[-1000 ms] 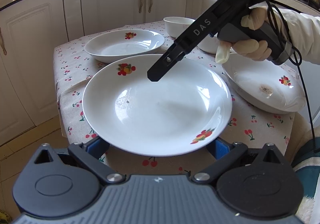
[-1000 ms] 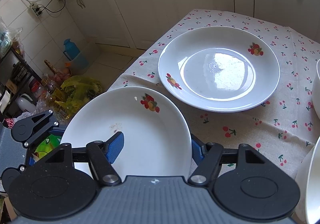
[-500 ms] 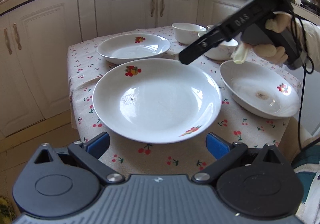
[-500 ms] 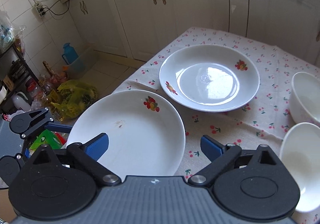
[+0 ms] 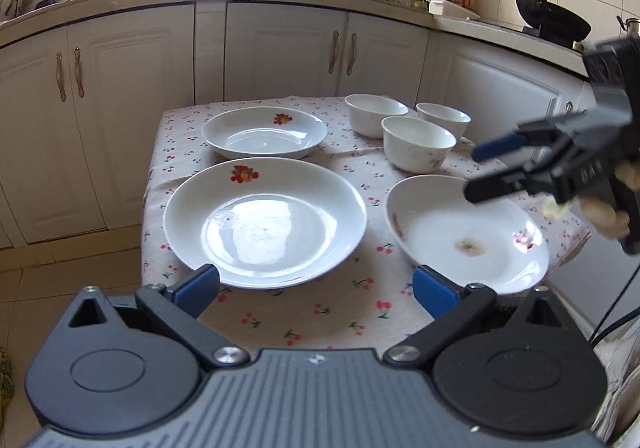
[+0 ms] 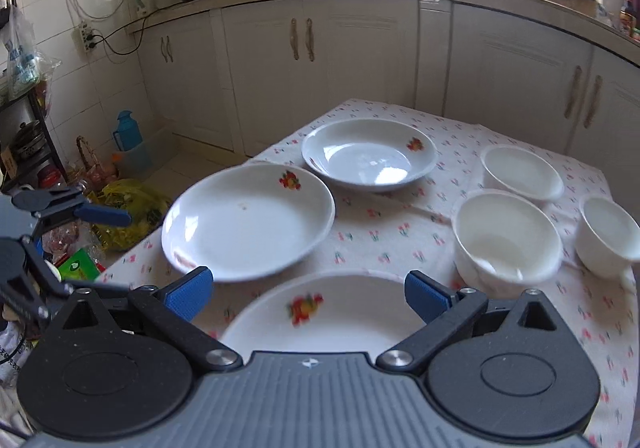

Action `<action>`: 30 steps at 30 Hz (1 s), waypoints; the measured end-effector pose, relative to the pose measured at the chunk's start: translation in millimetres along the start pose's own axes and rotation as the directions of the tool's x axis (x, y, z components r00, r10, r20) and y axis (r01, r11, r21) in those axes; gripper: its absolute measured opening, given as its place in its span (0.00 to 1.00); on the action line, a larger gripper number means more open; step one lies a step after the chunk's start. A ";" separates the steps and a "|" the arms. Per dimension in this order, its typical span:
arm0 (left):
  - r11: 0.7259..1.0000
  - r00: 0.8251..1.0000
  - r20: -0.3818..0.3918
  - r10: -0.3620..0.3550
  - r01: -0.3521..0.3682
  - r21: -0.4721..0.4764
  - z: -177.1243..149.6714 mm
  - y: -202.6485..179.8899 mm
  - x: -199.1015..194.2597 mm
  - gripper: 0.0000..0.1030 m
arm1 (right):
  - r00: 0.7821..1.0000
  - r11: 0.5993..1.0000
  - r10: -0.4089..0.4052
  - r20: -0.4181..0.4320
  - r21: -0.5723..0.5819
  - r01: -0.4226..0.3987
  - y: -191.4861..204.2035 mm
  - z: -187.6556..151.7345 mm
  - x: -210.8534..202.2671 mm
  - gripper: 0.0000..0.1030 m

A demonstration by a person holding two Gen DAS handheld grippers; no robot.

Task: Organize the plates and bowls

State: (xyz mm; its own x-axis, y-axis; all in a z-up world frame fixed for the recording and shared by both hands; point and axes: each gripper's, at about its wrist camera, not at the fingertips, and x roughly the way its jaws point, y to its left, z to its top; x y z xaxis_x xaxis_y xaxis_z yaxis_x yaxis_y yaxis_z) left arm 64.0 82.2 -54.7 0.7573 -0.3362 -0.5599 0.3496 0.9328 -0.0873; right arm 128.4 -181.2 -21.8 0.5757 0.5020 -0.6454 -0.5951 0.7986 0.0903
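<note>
**Both grippers free above a desk of loose plates and bowls**

Three white ceramic plates with fruit motifs lie apart on the desk [image 5: 280, 320], which wears a cherry-print cloth. The near-left plate [image 5: 265, 221] sits just ahead of the left gripper [image 5: 316, 284], whose blue-padded jaws stand wide apart with nothing between them. The stained plate [image 5: 466, 234] lies to its right, directly under the right gripper [image 5: 486, 169]. That gripper's jaws have just been opening and now stand fully apart, empty, above the stained plate's rim. The far plate [image 5: 264, 132] rests behind the near-left one, close to it but not touching. Three white ceramic bowls [image 5: 418, 143] cluster at the far right, unstacked.

The relation that matters: the near-left plate lies straight ahead of and below the left gripper, its near rim facing the jaws, so the left hand is the nearer one for it. The stained plate falls to the right hand. Round plates offer no long axis, so any near-rim approach would probably serve. Stacking looks not yet begun.
</note>
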 end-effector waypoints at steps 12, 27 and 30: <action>0.998 0.999 -0.009 0.054 -0.054 -0.020 1.5 -51.1 10.3 0.99 | 0.997 0.995 -0.076 0.009 0.068 0.075 -15.9 -80.8 -51.8 1.00; 0.999 0.999 -0.030 0.034 -0.034 0.003 7.2 -69.5 12.9 0.99 | 0.995 0.995 -0.092 -0.026 -0.050 0.091 -10.0 -107.9 -34.8 1.00; 1.000 0.999 -0.036 0.027 -0.027 0.002 9.0 -68.9 15.0 0.99 | 0.996 0.994 -0.088 -0.027 -0.060 0.086 -11.0 -106.7 -29.3 1.00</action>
State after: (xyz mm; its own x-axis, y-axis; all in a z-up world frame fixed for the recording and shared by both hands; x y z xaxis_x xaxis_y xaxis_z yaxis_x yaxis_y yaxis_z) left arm 56.2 11.7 -49.6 0.7459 -0.3063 -0.5915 0.3306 0.9411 -0.0705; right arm 58.2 -240.1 -84.8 0.6108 0.4206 -0.6709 -0.5755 0.8177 -0.0113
